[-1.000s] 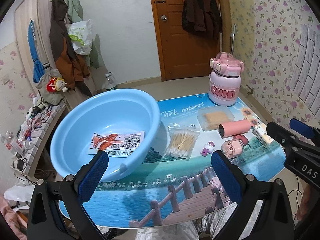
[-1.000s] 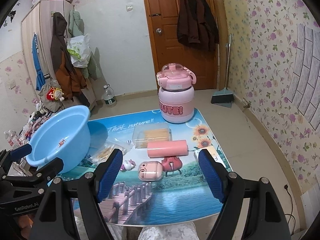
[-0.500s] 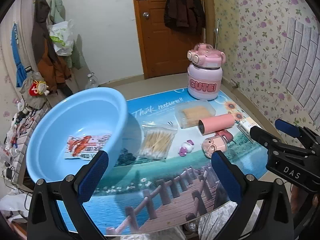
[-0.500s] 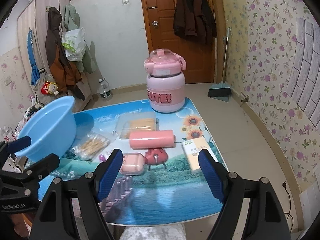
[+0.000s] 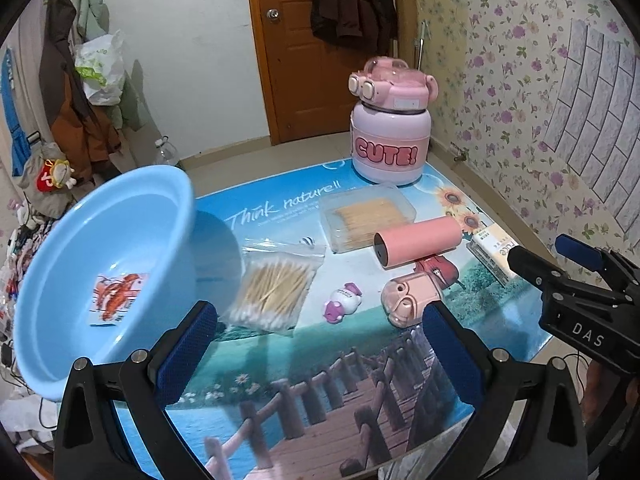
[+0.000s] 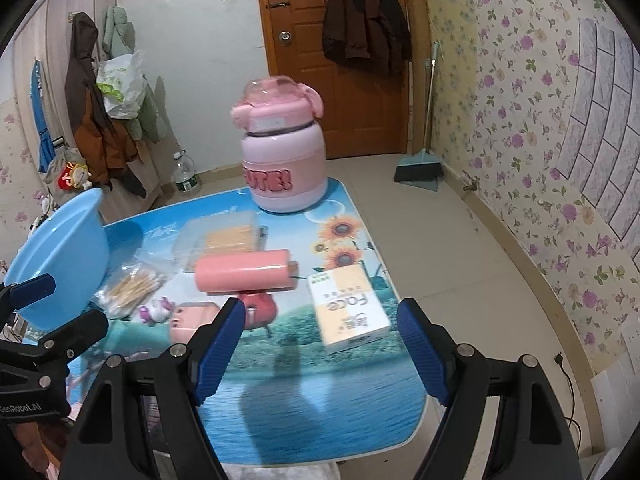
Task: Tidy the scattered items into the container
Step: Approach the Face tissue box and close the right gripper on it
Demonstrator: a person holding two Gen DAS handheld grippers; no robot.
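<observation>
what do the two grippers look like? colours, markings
Both match: matte black angular frames with silver screw heads. The left gripper and right gripper each carry two blue, finely textured finger pads. White lettering "DAS" shows on the right gripper's side, "GenRobot.AI" on the left's. No cables or sleeves visible.

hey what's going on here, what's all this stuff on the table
A person with a gripper in each hand is tidying small items into the blue basin. Only a red-printed packet lies in it. The left gripper and right gripper are both open and empty. The cotton swab bag, pink roll and tissue pack are on the table.
</observation>
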